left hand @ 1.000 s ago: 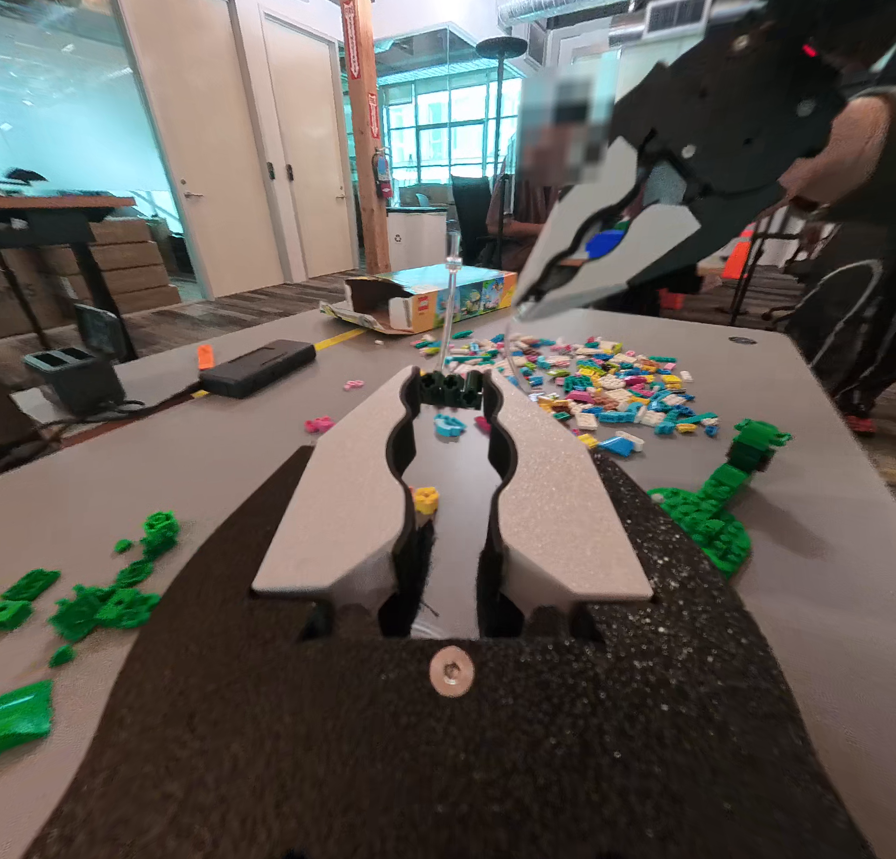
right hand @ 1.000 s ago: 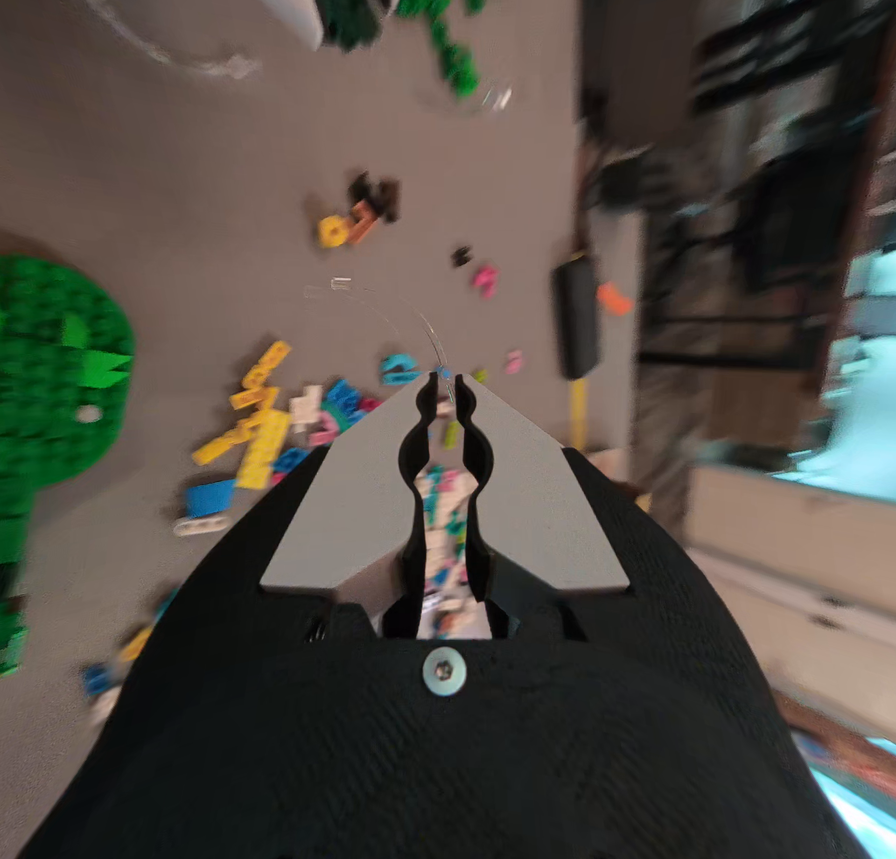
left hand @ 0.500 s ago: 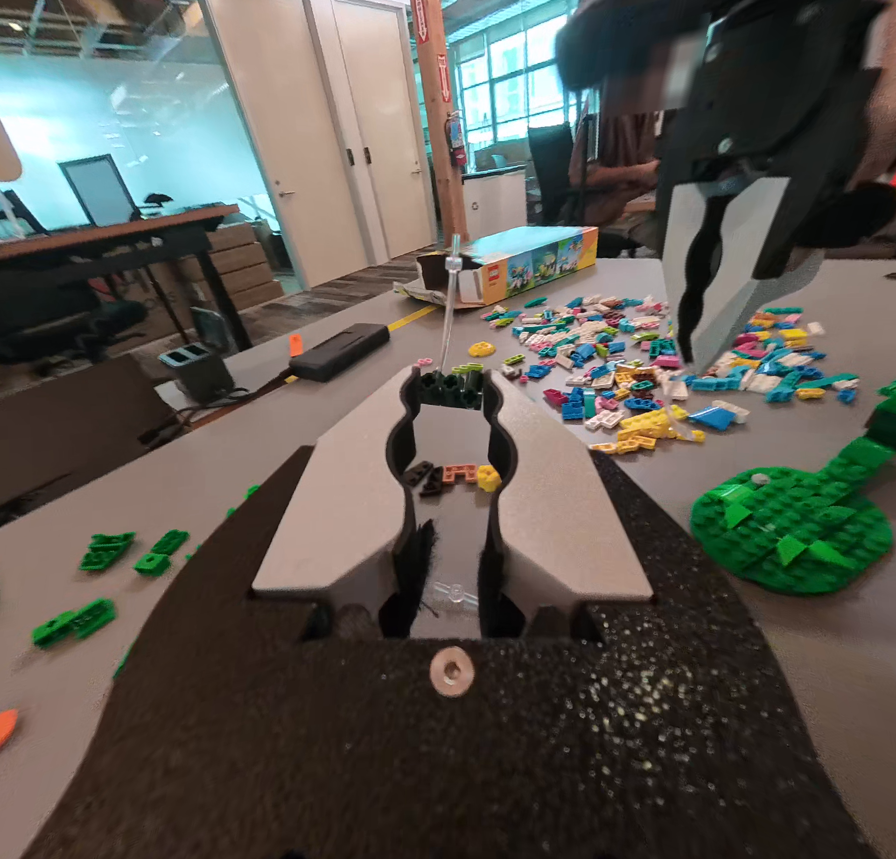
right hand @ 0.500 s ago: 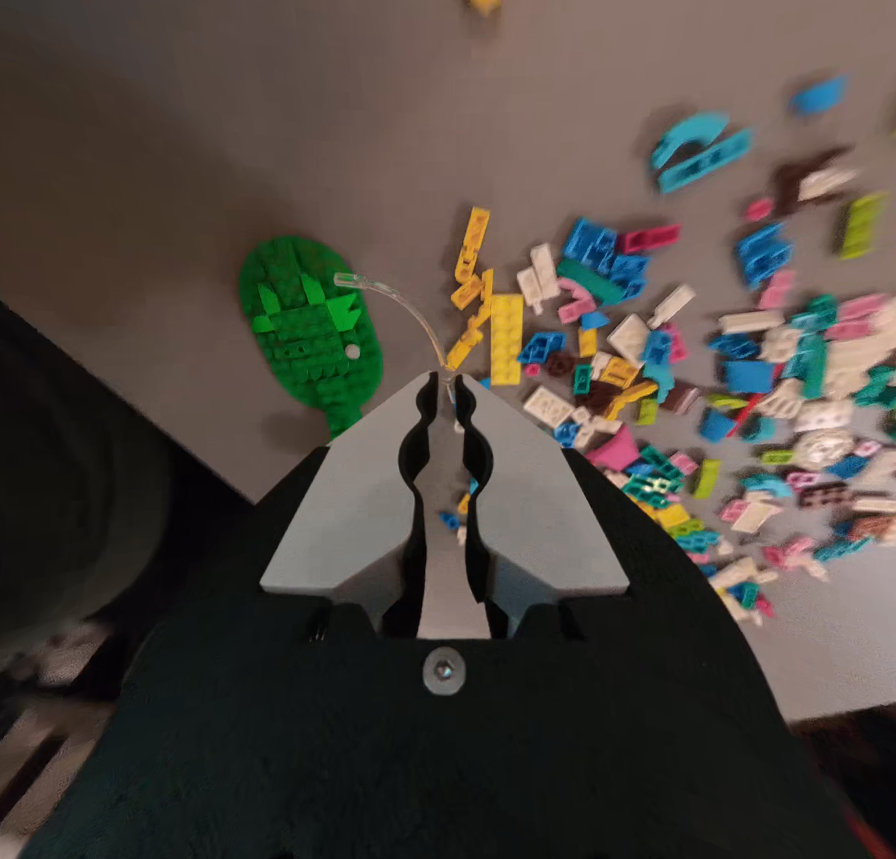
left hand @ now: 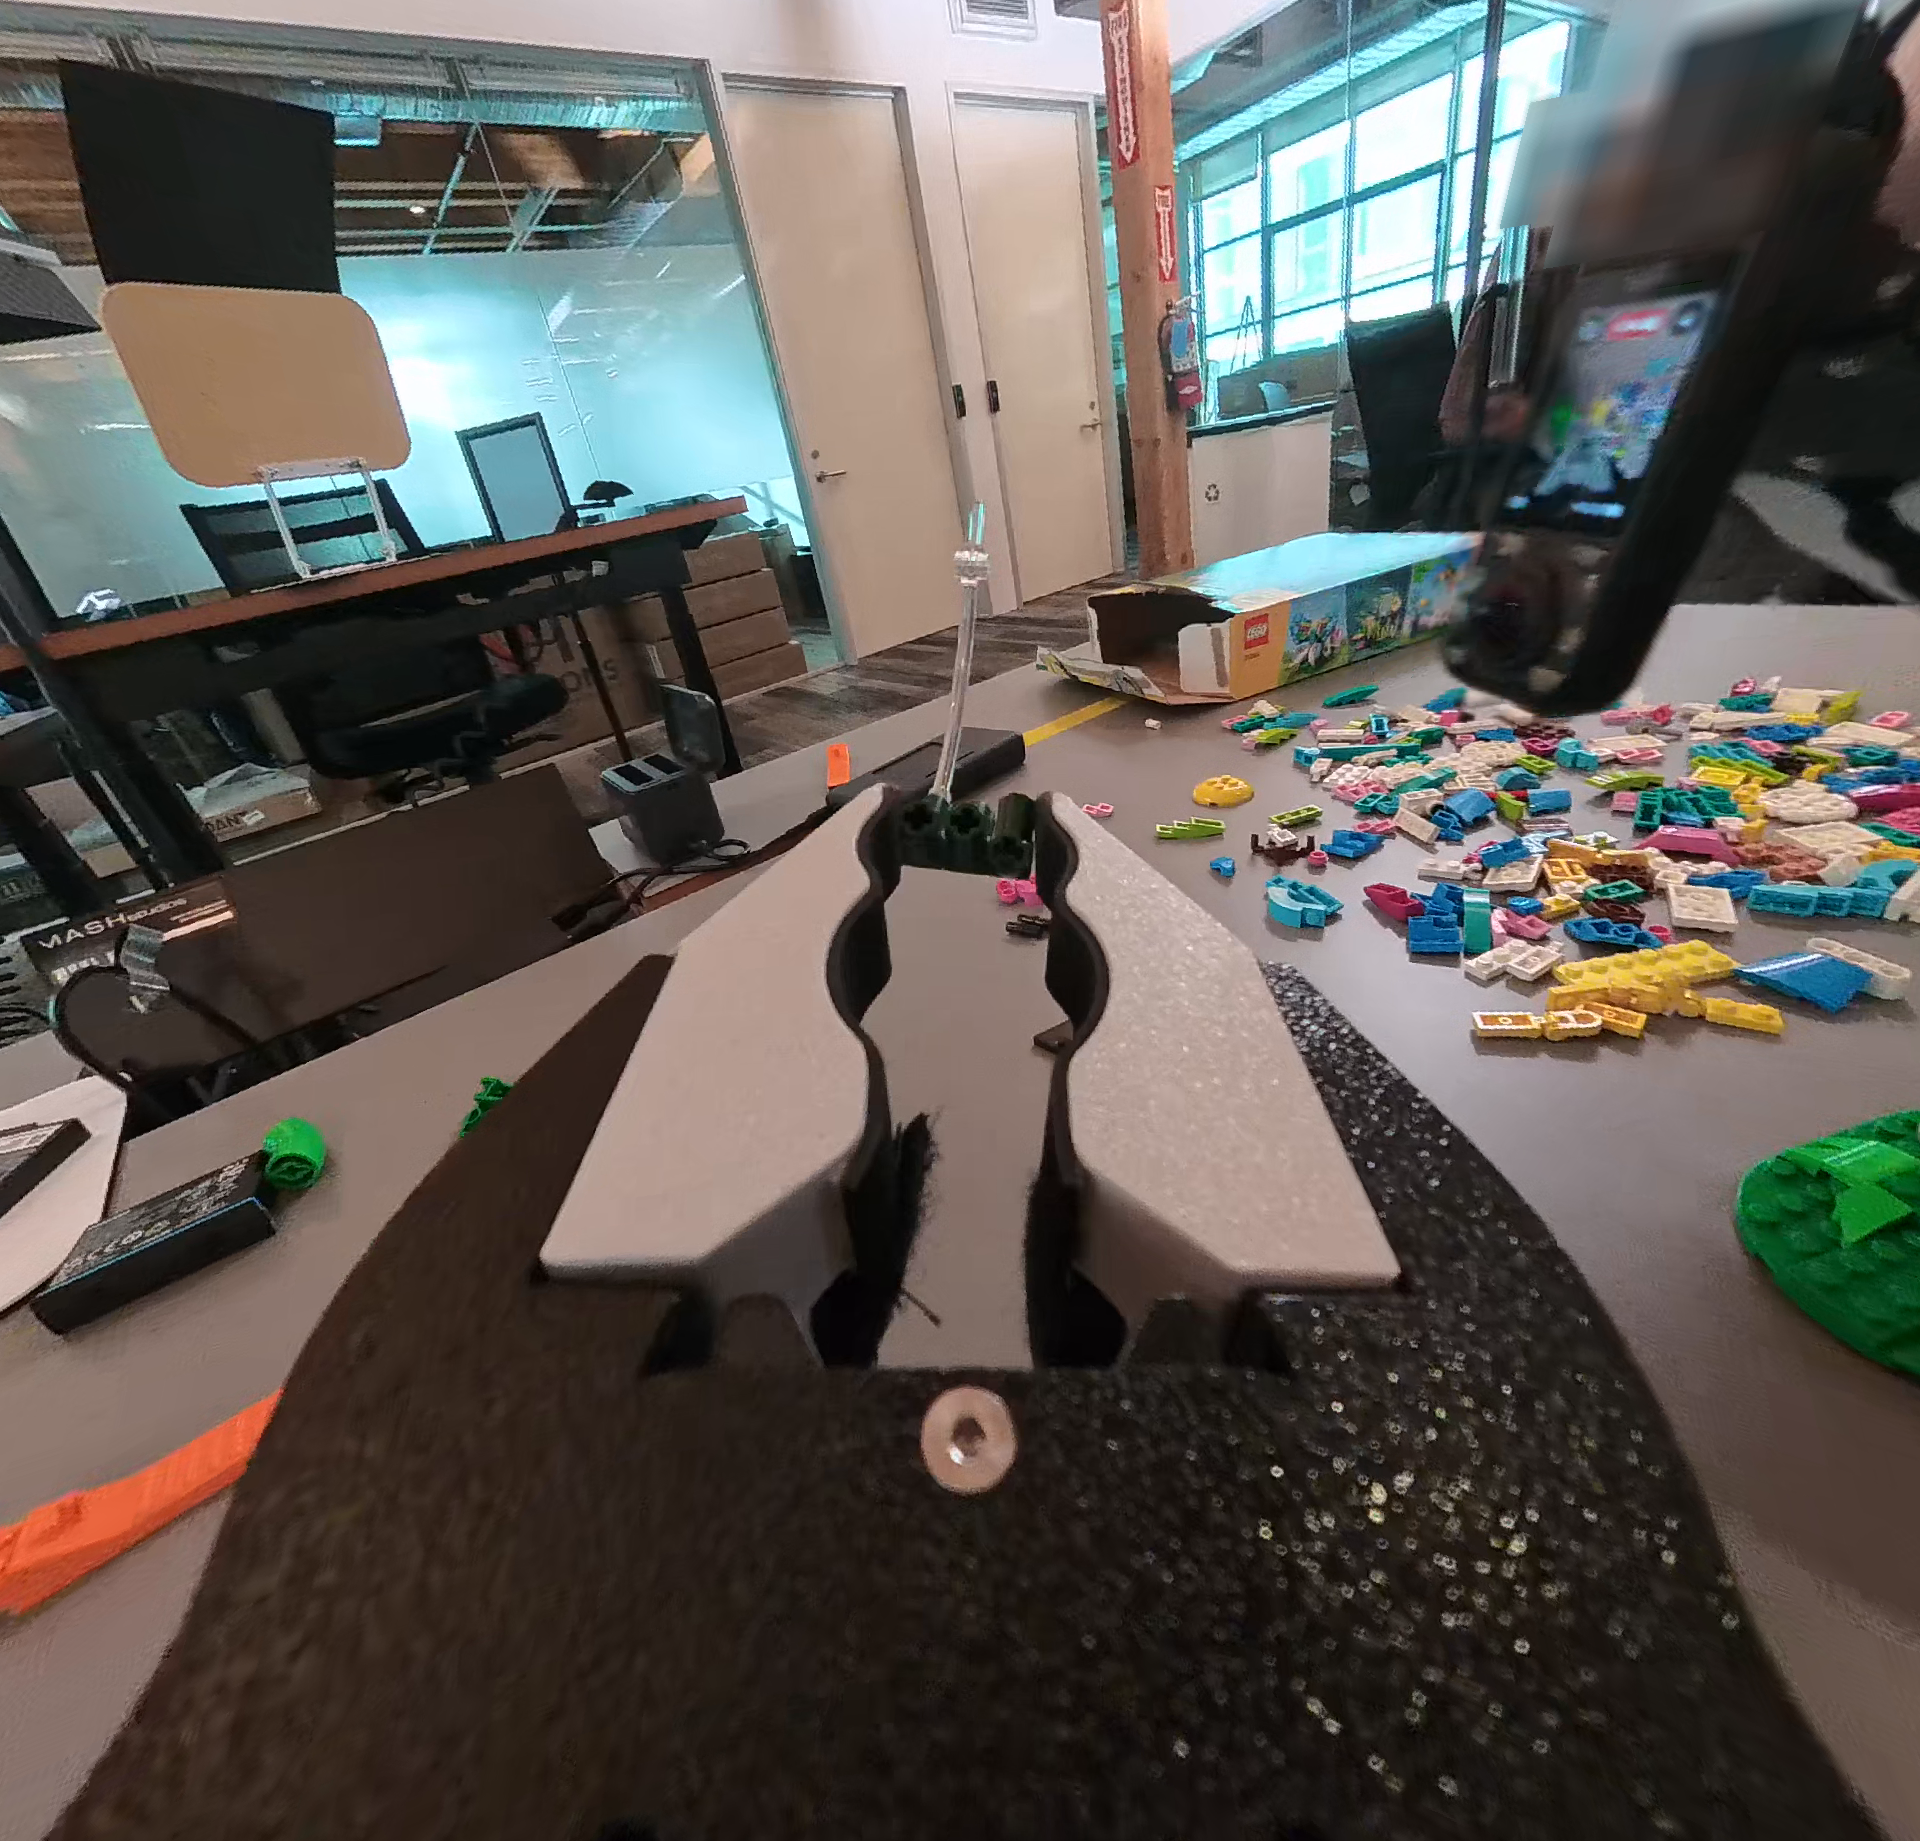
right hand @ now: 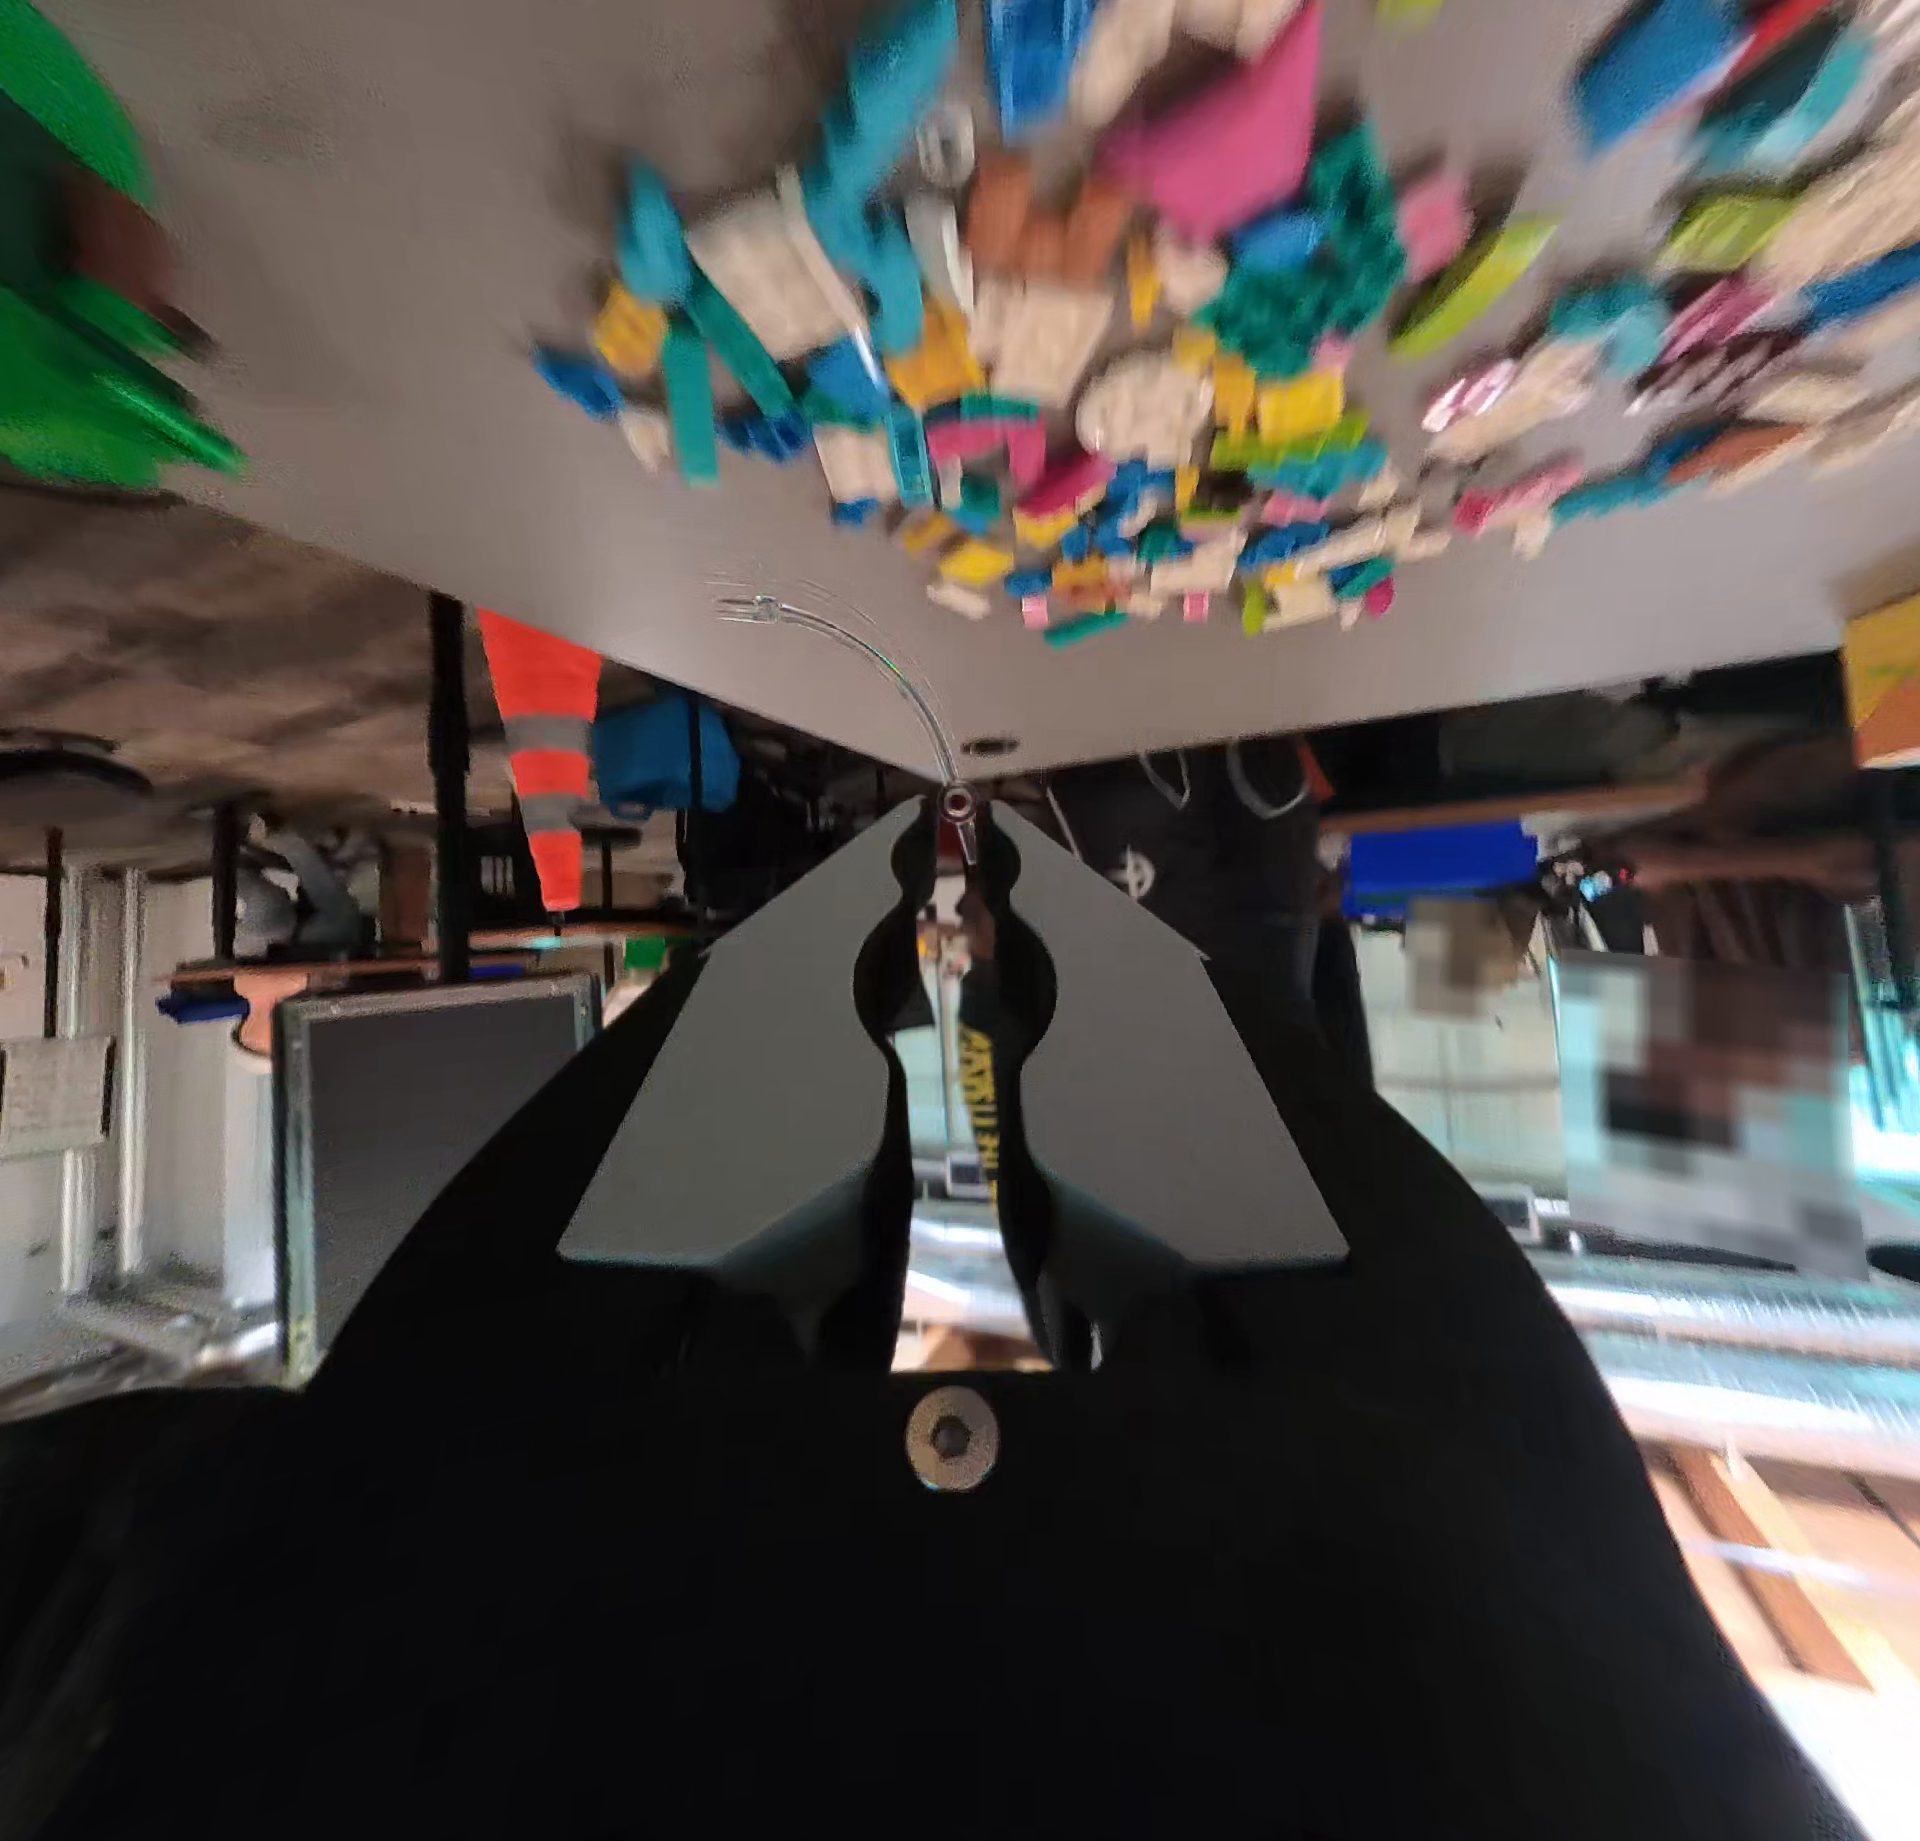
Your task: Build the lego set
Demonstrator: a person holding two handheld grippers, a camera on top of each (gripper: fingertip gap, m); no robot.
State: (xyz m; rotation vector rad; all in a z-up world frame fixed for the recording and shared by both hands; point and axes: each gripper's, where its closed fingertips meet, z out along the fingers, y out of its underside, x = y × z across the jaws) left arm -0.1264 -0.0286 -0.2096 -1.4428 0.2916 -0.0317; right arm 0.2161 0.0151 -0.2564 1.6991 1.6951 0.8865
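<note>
Two handheld grippers are shown above a grey tabletop (left hand: 1475,1147). The left gripper (left hand: 964,835) has its jaws clamped on a small dark green studded brick cluster (left hand: 961,833), from which a thin transparent flexible rod with a beaded tip (left hand: 962,659) rises almost upright. The right gripper (right hand: 956,817) is seen inverted, the table overhead, its jaws pressed together on the end of a second clear curved rod (right hand: 852,643); in the left wrist view only its dark body (left hand: 1621,482) is visible at upper right, the tips being out of frame. Loose multicoloured bricks (left hand: 1621,877) are spread to the right, with a bright green round studded baseplate (left hand: 1839,1241) at the near right edge and an opened cardboard set box (left hand: 1278,628) beyond. The step in hand is judged to be the joining of the second rod to the dark green cluster. For a clean fit, the cluster should be kept level and steady, the rod end aligned squarely over a free hole, and pressure applied along the rod's axis, since a thin rod is likely to bend or slip if pushed sideways.
</note>
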